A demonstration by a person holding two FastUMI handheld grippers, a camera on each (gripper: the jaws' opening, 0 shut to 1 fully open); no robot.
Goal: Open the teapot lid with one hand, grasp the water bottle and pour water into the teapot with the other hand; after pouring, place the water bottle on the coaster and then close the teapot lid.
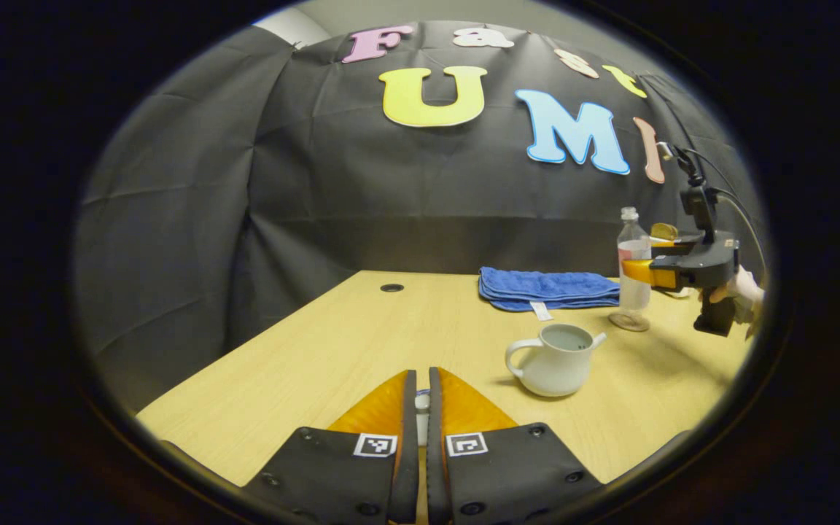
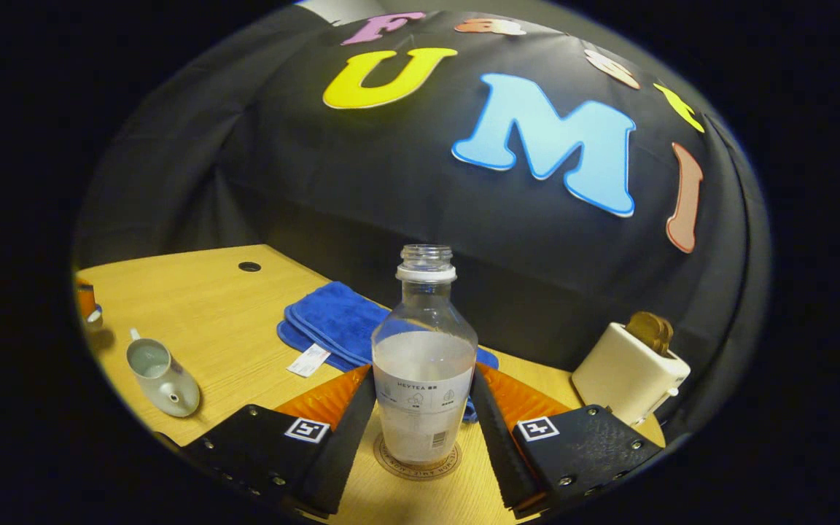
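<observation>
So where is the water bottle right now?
The water bottle stands on the round coaster between the right hand-held gripper's fingers, in front of the blue towel, with the white teapot nearer on the table.

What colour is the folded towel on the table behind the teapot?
Blue. The towel shows best in the left gripper view, lying behind the teapot.

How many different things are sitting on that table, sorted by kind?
Teapot, lid off: 1
Water bottle, uncapped: 1
Coaster under the bottle: 1
Blue towel, folded: 1
Cream toaster: 1
Total: 5
</observation>
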